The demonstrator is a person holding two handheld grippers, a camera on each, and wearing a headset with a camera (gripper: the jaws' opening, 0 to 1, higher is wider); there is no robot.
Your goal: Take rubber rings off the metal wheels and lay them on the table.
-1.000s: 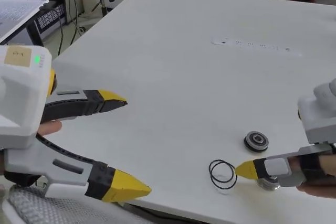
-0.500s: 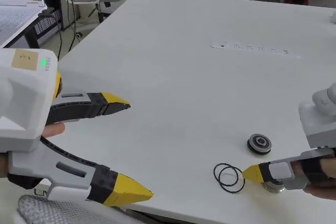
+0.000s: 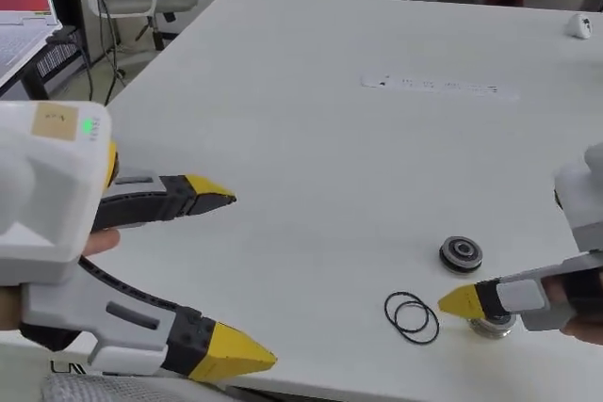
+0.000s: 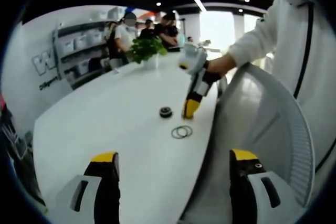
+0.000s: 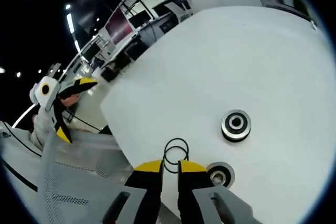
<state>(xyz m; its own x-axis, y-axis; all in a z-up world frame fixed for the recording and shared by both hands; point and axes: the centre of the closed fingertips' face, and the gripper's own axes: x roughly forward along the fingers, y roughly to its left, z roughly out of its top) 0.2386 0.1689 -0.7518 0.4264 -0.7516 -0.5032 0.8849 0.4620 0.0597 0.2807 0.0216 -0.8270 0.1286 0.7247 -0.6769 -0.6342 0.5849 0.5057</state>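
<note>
Taking the black-rimmed wheel (image 3: 461,253) as datum, where do the loose rubber rings (image 3: 412,316) lie? (Student)

Two thin black rings, overlapping, lie flat on the white surface (image 3: 320,110). They are a little nearer the person than the black-rimmed wheel, slightly to its left, and close to the surface's near edge. (Tutor)

And the second wheel? (Student)

The bare metal wheel (image 3: 492,325) lies nearer the person than the black-rimmed wheel, just to its right, and is partly covered by the right gripper (image 3: 462,302). That gripper's yellow tips point leftward, between the bare metal wheel and the rings. In the right gripper view its jaws stand narrow, almost together, with nothing between them. (Tutor)

And the other gripper? (Student)

The left gripper (image 3: 252,280) is held well to the left of the black-rimmed wheel, beyond the rings, over the near edge. Its jaws are spread wide and carry nothing. The black-rimmed wheel itself lies flat, apart from both grippers. (Tutor)
</note>
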